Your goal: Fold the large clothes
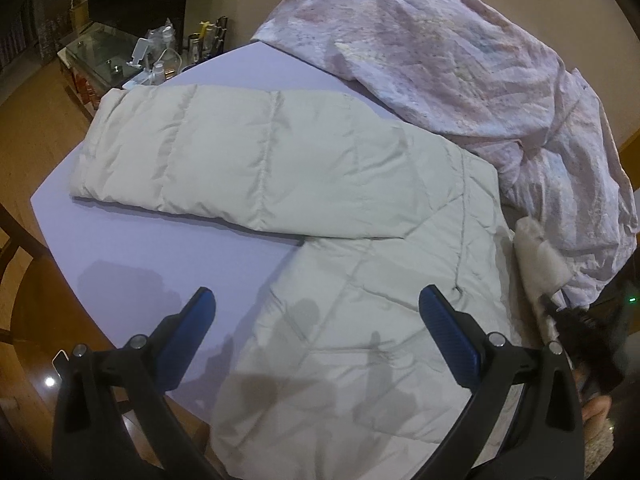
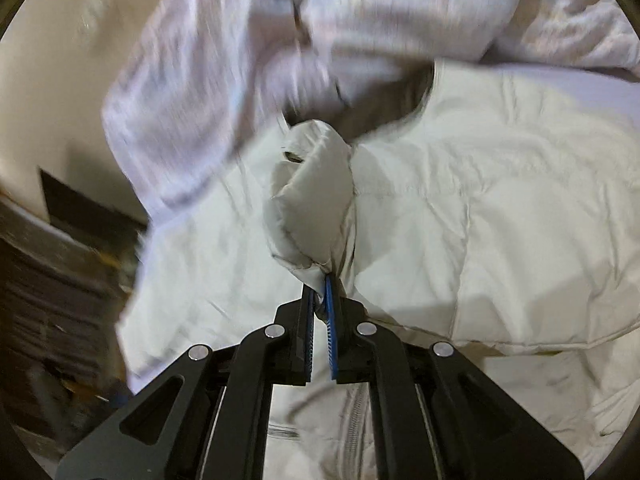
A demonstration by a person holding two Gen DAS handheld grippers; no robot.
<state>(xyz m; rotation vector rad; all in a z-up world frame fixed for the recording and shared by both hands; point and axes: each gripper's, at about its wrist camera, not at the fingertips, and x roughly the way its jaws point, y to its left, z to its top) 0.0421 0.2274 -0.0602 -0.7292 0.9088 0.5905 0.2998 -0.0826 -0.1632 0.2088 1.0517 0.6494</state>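
The right gripper (image 2: 320,292) is clamped on the jacket (image 1: 280,160) sleeve cuff (image 2: 312,200); the jacket body spreads ahead of it, while the left gripper (image 1: 316,304) hovers with jaws apart.

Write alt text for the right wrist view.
The right gripper is shut on a bunched fold of a cream quilted jacket, which spreads below and to the right. A pale pink patterned sheet, motion-blurred, lies rumpled beyond it.

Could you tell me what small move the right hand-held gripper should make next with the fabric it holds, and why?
Probably carry the pinched sleeve end across the jacket body and lay it down flat. The right hand-held gripper is shut on it, the other sleeve lies spread on the table, and the left hand-held gripper hangs open, holding nothing.
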